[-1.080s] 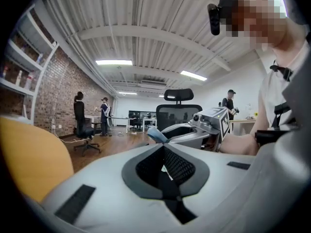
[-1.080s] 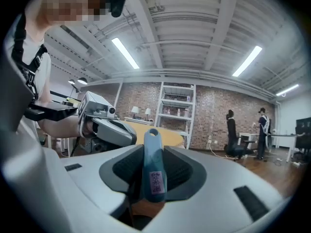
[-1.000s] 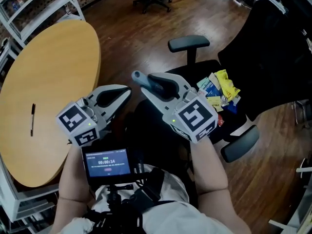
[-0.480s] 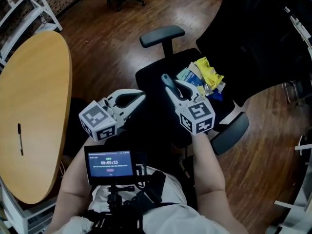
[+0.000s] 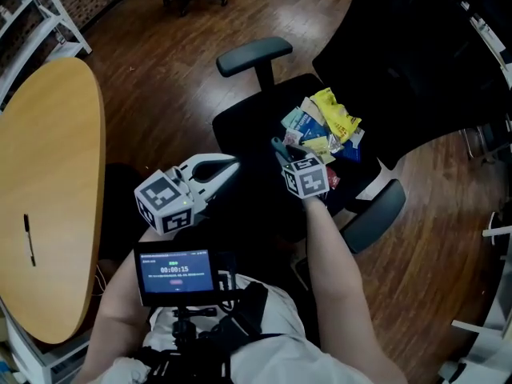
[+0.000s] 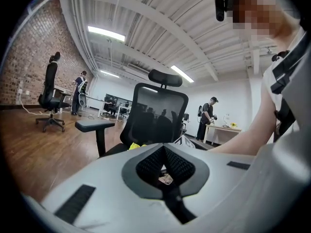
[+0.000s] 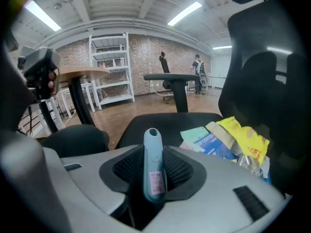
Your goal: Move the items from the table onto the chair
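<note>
Lowered since the earlier frames, right gripper (image 5: 282, 152) now hangs just over the seat of the office chair (image 5: 248, 130). Its jaws are clamped on a light-blue tube (image 7: 151, 171), angled downward, apparently to set it beside the packets (image 5: 328, 126) already heaped there. Alongside, left gripper (image 5: 228, 166) waits, jaws closed on nothing. One black pen (image 5: 29, 239) lies on the bench (image 5: 56, 174), not yet moved.

Brick wall (image 6: 29, 57), dark wood floor (image 5: 176, 70), white shelving (image 7: 109, 67), probably metal, ceiling strip lights (image 6: 106, 34)
</note>
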Demonstrator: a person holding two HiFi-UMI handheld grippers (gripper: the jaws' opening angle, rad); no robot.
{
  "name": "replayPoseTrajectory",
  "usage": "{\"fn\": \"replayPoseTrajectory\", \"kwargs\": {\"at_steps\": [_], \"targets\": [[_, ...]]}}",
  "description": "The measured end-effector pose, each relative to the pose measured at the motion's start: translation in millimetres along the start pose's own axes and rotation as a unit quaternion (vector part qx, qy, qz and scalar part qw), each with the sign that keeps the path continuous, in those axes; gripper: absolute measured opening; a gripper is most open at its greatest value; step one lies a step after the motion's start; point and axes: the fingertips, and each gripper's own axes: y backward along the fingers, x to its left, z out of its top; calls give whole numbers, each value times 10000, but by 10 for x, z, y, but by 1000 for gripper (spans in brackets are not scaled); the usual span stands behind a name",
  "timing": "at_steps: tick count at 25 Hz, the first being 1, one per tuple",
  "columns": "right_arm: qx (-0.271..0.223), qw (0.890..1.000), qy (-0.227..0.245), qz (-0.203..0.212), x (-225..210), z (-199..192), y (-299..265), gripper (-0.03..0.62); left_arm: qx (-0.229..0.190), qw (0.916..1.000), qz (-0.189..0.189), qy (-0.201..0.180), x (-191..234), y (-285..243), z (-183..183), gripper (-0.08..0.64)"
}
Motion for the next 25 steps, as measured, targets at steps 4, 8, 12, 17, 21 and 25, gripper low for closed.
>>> {"fn": "replayPoseTrajectory", "kwargs": {"at_steps": [4, 8, 12, 17, 21, 25], "targets": [[445, 9969, 507, -394, -123, -227, -241, 143, 58, 10000, 35, -13, 0, 13, -26, 6], [295, 9962, 655, -494, -159, -214, -250, 144, 81, 9999, 96, -11, 18, 54, -23, 6], [-284, 9965, 513, -591, -246, -21, -199, 149, 32, 9998, 212, 18, 62, 115, 8, 6], [-1192, 9904, 555, -423, -101, 437, 24, 141, -146, 9992, 368, -92, 123, 231, 164, 6], [-1988, 9780, 626, -23, 311, 888, 332, 6, -442, 9981, 422, -10, 125, 448, 415, 6], [-2641, 9585, 415, 994, 996, 1417, 589, 6, -452, 9963, 729, -74, 52, 765, 617, 6]]}}
